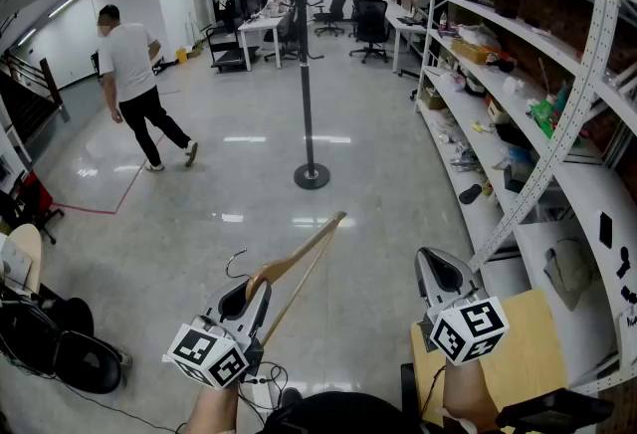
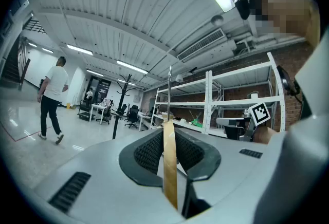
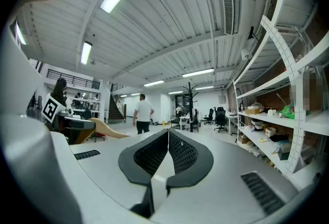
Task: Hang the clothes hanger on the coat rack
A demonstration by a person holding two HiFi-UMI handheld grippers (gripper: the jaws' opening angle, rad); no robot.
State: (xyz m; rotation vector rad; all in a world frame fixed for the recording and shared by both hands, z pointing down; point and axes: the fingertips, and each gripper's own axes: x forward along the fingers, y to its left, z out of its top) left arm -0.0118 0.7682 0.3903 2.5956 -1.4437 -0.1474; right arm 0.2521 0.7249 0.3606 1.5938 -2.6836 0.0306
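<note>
Surroundings: a person (image 1: 134, 89) walks at far left. The coat rack (image 1: 307, 64) stands upright at far centre, well apart from both grippers, with desks and office chairs beyond it. Shelving (image 1: 569, 113) along the right carries loose assorted items.

Left gripper (image 1: 247, 299): fingers narrow, clamped on the wooden clothes hanger (image 1: 302, 256) at near centre.

Right gripper (image 1: 441, 275): fingers together, nothing between them.

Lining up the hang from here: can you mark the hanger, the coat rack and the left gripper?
hanger (image 1: 309, 243), head view, on its wooden arm.
coat rack (image 1: 305, 64), head view, on the upright pole.
left gripper (image 1: 251, 293), head view, between the fingertips, shut on the hanger.
</note>
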